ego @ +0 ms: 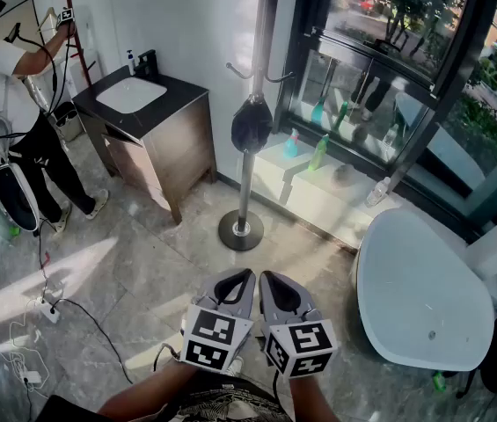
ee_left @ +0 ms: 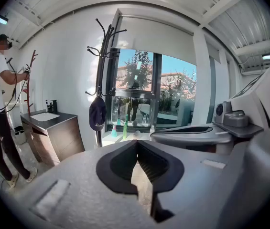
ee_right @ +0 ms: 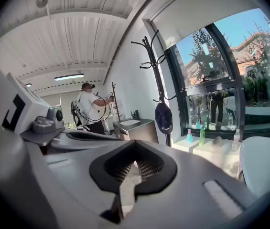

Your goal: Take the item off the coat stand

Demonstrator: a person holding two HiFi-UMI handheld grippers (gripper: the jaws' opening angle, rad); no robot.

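Observation:
A dark cap hangs from a low hook of the black coat stand, whose round base rests on the marble floor. The cap also shows in the left gripper view and in the right gripper view, well ahead of both jaws. My left gripper and right gripper are side by side near the bottom of the head view, a good way short of the stand. Both point at it. Each is shut with nothing between its jaws.
A dark vanity with a white sink stands left of the stand. A person works at the far left, with cables and a power strip on the floor. A white tub is at the right. Bottles line the window ledge.

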